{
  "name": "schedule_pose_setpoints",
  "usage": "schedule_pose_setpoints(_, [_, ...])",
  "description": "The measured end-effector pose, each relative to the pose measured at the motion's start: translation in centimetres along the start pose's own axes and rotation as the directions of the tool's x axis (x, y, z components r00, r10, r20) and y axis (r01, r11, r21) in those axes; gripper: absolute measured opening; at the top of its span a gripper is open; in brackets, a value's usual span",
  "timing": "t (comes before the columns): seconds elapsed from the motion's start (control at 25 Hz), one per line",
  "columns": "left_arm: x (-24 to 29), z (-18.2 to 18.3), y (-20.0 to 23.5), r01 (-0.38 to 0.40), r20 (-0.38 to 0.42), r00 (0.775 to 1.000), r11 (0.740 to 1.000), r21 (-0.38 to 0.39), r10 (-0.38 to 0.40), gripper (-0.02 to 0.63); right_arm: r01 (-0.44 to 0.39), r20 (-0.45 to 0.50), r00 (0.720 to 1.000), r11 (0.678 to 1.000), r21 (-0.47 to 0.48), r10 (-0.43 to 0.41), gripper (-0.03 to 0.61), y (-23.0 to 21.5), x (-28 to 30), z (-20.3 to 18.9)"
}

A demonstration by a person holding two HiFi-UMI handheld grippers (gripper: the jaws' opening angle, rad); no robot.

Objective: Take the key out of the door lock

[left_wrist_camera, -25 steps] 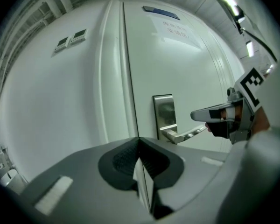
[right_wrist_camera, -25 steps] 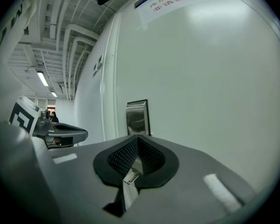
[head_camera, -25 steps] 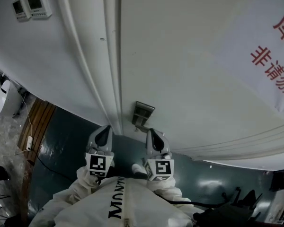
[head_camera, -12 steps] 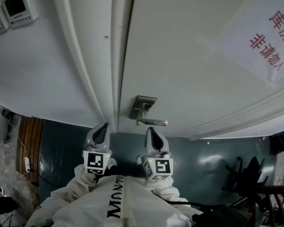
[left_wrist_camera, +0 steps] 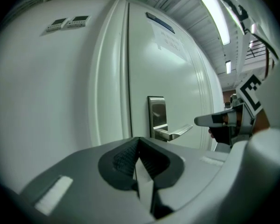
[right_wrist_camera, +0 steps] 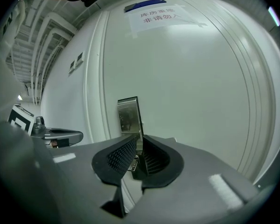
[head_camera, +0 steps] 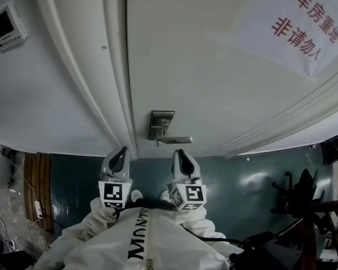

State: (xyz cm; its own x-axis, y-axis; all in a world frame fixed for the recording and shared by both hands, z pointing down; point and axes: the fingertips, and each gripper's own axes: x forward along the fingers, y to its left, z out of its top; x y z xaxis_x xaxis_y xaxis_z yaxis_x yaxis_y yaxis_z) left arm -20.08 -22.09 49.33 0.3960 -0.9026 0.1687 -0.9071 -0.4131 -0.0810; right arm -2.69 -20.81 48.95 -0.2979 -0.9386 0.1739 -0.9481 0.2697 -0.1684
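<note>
A small metal piece, probably the key point(right_wrist_camera: 134, 163), sits in the brushed-steel lock plate point(head_camera: 160, 125) on the white door point(head_camera: 214, 83), not yet removed. The right tongs point(head_camera: 180, 153) are near, jaws just opened slightly and gripping nothing. The left tongs point(head_camera: 122, 151) are closed and empty.

The right gripper point(right_wrist_camera: 139, 148), fingers point(right_wrist_camera: 121, 157) just opening a crack, hides the lower half of the lock plate point(right_wrist_camera: 129, 113). The metal bit point(right_wrist_camera: 132, 165) between them is too small to name.

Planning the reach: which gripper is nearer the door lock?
Right. The right gripper sits just short of the door lock, jaws just opened, empty; left gripper is farther left, facing the frame.
</note>
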Motion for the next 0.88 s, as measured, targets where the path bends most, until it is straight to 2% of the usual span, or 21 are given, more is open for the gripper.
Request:
schedule_pose_setpoints(0.12, [0.1, -0.2, -0.1, 0.0, -0.011, 1.0, 1.0, 0.009, 0.0, 0.0, 0.005, 0.0, 1.0, 1.0, 0.005, -0.005, 0.043, -0.2, 0.0, -0.3])
schedule_pose_setpoints(0.2, [0.1, -0.3, -0.3, 0.004, -0.016, 1.0, 1.0, 0.016, -0.004, 0.0, 0.007, -0.005, 1.0, 0.999, 0.044, -0.007, 0.071, -0.5, 0.2, -0.8])
schedule_pose_setpoints(0.32, [-0.1, -0.4, -0.3, 0.005, -0.021, 1.0, 1.0, 0.025, -0.005, 0.0, -0.019, 0.007, 1.0, 0.987, 0.159, 0.018, 0.137, -0.8, 0.7, -1.6])
schedule_pose_setpoints(0.4, [-0.3, -0.4, 0.0, 0.002, -0.025, 1.0, 1.0, 0.03, -0.002, 0.0, -0.04, 0.014, 0.999, 0.965, 0.26, 0.038, 0.16, -0.8, 1.1, -2.4])
schedule_pose_setpoints(0.48, [-0.4, -0.4, 0.4, -0.003, -0.028, 1.0, 0.999, 0.035, 0.004, 0.0, -0.056, 0.007, 0.998, 0.92, 0.389, 0.057, 0.174, -1.0, 1.7, -3.5])
schedule_pose_setpoints(0.56, [-0.6, -0.5, 0.7, -0.011, -0.035, 0.999, 0.999, 0.039, 0.012, 0.0, -0.064, 0.0, 0.997, 0.86, 0.507, 0.075, 0.176, -1.3, 2.4, -4.7])
schedule_pose_setpoints(0.72, [-0.8, -0.8, 1.0, -0.008, -0.048, 0.999, 0.999, 0.051, 0.01, 0.0, -0.063, -0.002, 0.996, 0.758, 0.65, 0.084, 0.163, -1.8, 3.7, -6.8])
schedule_pose_setpoints(0.8, [-0.8, -0.8, 1.0, -0.002, -0.056, 0.998, 0.998, 0.055, 0.005, 0.0, -0.066, -0.006, 0.995, 0.692, 0.719, 0.101, 0.155, -1.7, 4.5, -8.2])
schedule_pose_setpoints(0.88, [-0.9, -1.0, 1.2, -0.003, -0.065, 0.998, 0.998, 0.06, 0.007, 0.0, -0.079, 0.005, 0.992, 0.599, 0.797, 0.124, 0.15, -1.4, 5.3, -9.3])
